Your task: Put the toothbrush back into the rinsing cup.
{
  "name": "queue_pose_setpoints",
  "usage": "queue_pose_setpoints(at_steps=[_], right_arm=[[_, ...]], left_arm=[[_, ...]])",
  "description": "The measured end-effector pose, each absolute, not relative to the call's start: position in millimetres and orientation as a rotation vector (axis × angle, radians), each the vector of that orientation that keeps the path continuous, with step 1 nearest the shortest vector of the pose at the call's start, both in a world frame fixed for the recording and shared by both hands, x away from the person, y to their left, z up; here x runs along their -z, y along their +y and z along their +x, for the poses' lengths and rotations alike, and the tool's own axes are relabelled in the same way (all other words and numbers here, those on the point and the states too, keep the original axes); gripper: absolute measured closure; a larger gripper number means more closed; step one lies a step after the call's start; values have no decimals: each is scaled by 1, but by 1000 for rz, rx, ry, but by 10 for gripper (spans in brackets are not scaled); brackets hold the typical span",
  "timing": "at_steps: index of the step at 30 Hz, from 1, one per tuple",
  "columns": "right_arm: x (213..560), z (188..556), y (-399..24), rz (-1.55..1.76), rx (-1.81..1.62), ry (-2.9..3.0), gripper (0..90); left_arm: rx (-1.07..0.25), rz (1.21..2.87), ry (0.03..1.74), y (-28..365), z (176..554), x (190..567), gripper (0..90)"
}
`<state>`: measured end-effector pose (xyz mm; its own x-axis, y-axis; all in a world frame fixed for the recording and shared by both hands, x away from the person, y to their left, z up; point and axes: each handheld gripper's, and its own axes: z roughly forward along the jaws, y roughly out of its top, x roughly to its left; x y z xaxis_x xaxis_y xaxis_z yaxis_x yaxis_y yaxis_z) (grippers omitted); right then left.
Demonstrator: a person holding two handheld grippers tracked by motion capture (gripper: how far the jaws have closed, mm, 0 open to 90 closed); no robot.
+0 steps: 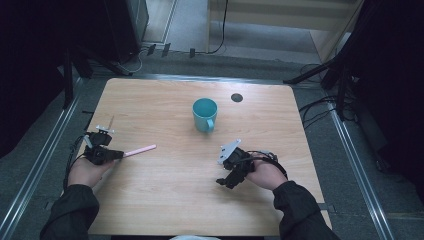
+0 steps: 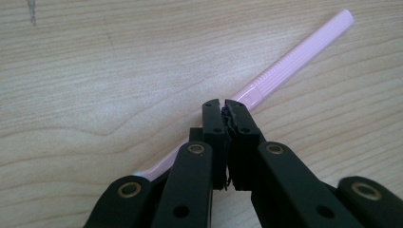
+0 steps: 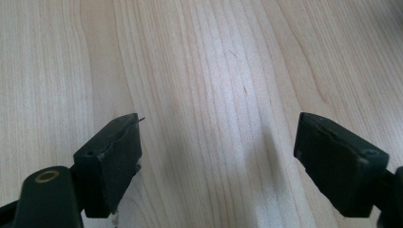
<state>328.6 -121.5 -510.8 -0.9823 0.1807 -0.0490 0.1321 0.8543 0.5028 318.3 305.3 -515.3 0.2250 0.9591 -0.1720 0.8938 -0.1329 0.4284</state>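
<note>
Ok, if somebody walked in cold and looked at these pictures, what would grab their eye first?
Probably the teal mug, standing alone near the middle of the wooden table, handle toward the person. Next, the pink stick at the table's left, lying flat with the left tool shut on it partway along. The right tool hangs open over bare wood, holding nothing.

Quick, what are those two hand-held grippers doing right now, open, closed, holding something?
Left hand-held gripper: closed on the pink stick, which lies low over the wooden table.
Right hand-held gripper: open, nothing between its jaws.
</note>
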Motion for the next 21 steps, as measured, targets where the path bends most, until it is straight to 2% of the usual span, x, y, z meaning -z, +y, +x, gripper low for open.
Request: queue_pose_setpoints(at_steps=[21], right_arm=[[511, 323, -133, 298, -772, 2925, 161]], left_arm=[[-202, 2048, 1762, 316, 326, 516, 869]])
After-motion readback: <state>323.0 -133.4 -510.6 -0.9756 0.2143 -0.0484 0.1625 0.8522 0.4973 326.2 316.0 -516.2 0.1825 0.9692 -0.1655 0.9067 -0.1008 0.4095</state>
